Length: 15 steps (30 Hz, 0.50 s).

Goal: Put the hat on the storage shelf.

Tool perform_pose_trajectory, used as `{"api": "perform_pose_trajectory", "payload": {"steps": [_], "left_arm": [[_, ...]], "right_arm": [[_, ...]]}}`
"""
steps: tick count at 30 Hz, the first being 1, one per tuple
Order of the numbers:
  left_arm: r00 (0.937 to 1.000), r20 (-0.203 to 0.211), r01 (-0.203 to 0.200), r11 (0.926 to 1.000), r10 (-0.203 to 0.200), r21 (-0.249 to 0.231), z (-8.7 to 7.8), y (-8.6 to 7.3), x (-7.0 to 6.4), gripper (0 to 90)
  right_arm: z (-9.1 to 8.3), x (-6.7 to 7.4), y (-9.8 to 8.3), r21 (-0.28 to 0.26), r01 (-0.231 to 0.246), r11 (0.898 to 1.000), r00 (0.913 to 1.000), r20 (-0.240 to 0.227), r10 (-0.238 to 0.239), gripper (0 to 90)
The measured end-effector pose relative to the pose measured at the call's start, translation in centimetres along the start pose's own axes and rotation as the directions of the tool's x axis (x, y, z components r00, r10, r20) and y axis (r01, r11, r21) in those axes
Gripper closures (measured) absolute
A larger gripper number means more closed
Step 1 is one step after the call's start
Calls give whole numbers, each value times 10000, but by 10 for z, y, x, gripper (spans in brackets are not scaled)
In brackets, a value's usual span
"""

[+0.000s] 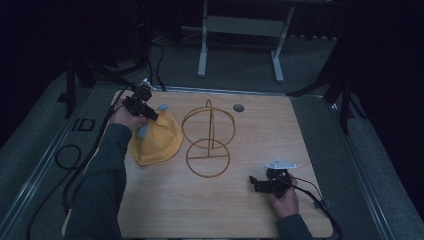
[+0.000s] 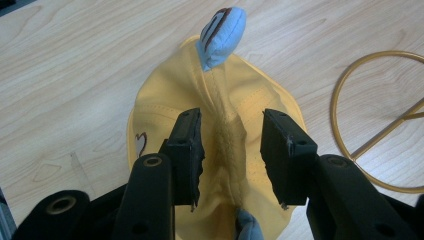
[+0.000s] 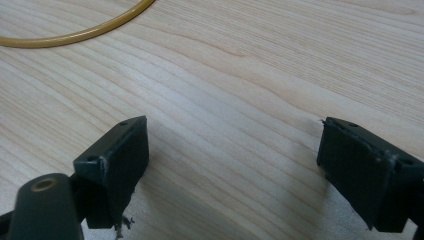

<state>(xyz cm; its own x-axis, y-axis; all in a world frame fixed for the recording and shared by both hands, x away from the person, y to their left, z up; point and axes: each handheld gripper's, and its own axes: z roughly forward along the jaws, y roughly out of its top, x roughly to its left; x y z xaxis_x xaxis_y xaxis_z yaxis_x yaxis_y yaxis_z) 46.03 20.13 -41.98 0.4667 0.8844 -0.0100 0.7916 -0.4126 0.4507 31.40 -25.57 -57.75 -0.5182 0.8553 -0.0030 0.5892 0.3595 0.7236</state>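
One yellow cap (image 2: 250, 107) bears a small dark mark, unreadable.

The yellow hat (image 2: 220, 115) runs off the bottom of the left gripper view, and the black fingers (image 2: 186, 150) cover part of its crown. The brown mark by its rim is half hidden, can't read it. In the right gripper view the wire stand (image 3: 75, 34) is just a cropped arc.
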Motion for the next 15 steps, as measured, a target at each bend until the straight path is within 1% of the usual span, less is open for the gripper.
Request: {"api": "perform_pose_trajectory", "payload": {"steps": [8,12,15], "left_arm": [[10000,-19,-52,9997,53,222,5,1,-1,615],[10000,-71,-34,9988,37,489,11,1,-2,622],[9999,-117,17,9985,-11,549,13,2,-2,626]], "right_arm": [[0,0,0,-2,-2,10000,10000,1,2,131],[0,0,0,-2,-1,10000,10000,0,1,131],[0,0,0,-3,-3,10000,10000,1,3,130]]}}
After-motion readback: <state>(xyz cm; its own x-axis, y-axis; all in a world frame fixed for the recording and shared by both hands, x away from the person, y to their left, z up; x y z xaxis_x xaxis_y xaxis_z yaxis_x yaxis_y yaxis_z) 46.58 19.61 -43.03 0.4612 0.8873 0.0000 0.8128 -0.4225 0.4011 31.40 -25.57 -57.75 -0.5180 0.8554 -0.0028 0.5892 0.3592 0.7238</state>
